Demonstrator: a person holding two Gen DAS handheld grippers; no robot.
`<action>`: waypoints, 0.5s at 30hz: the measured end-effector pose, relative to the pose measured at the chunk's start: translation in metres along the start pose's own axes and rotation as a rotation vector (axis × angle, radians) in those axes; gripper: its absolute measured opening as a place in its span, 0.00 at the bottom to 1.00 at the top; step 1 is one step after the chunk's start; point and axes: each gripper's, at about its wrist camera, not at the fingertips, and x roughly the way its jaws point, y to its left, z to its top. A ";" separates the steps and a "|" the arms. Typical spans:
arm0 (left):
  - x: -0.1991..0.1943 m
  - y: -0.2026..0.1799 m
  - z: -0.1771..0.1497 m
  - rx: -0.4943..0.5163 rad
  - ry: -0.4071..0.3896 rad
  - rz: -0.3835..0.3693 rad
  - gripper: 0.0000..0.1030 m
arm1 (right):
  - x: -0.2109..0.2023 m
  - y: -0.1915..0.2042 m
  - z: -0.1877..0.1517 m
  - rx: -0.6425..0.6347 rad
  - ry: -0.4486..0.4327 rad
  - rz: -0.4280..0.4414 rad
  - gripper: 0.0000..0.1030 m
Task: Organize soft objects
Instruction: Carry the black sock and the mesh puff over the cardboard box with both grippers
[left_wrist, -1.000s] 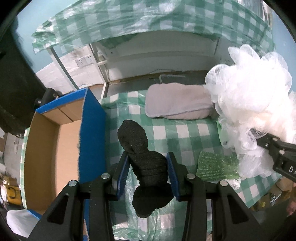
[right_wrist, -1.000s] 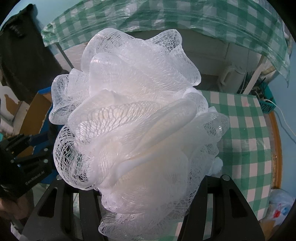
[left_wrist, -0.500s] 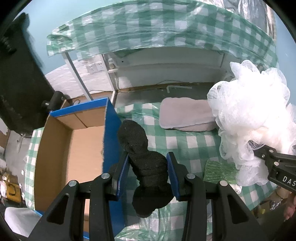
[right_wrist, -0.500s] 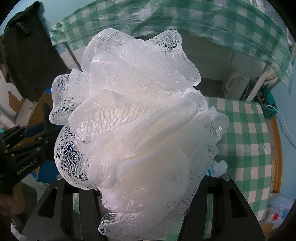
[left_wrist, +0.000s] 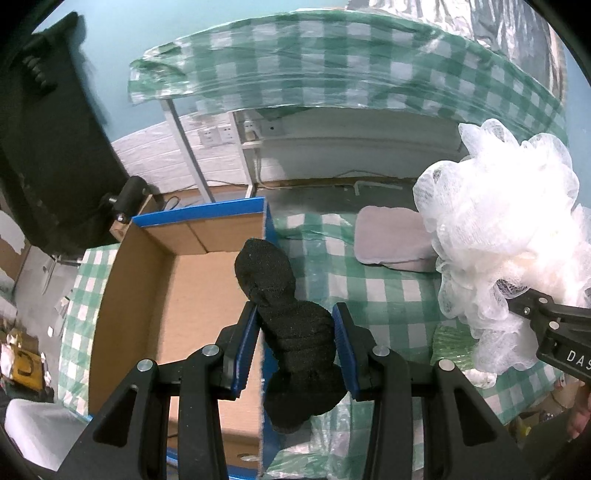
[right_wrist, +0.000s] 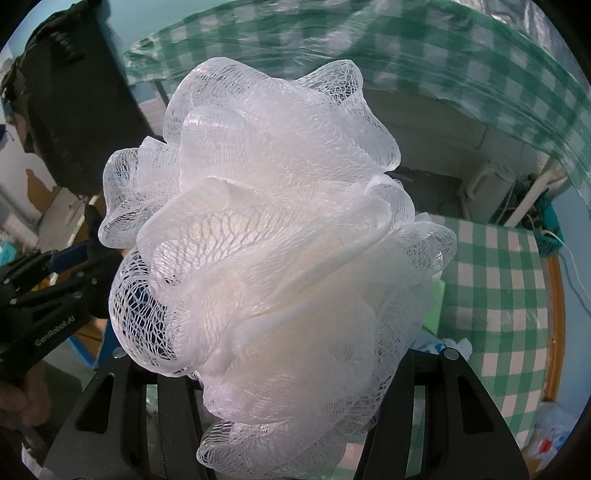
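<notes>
My left gripper (left_wrist: 295, 343) is shut on a rolled black sock (left_wrist: 288, 325) and holds it in the air over the right wall of an open cardboard box with blue edges (left_wrist: 147, 295). My right gripper (right_wrist: 280, 369) is shut on a big white mesh bath pouf (right_wrist: 273, 240) that fills its view and hides its fingertips. The pouf (left_wrist: 509, 240) and the right gripper's body show at the right of the left wrist view. A grey soft pad (left_wrist: 391, 240) and a green scrubber (left_wrist: 450, 343) lie on the checked table.
The table wears a green-and-white checked cloth (left_wrist: 369, 291) under clear plastic. A second checked table (left_wrist: 332, 66) stands behind. A black object (left_wrist: 48, 147) looms at the left. A white kettle (right_wrist: 487, 188) sits at the far right.
My left gripper has carried the sock leftward, from over the table to over the box's right wall. The pouf stays held and has moved along to the left.
</notes>
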 end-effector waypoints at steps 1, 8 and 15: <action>-0.001 0.002 0.000 -0.003 -0.001 0.001 0.40 | 0.001 0.004 0.002 -0.005 -0.001 0.003 0.52; -0.004 0.026 -0.001 -0.045 -0.002 0.009 0.40 | 0.002 0.028 0.011 -0.044 -0.007 0.027 0.52; -0.007 0.048 -0.003 -0.080 -0.012 0.024 0.40 | 0.011 0.048 0.021 -0.071 0.000 0.048 0.52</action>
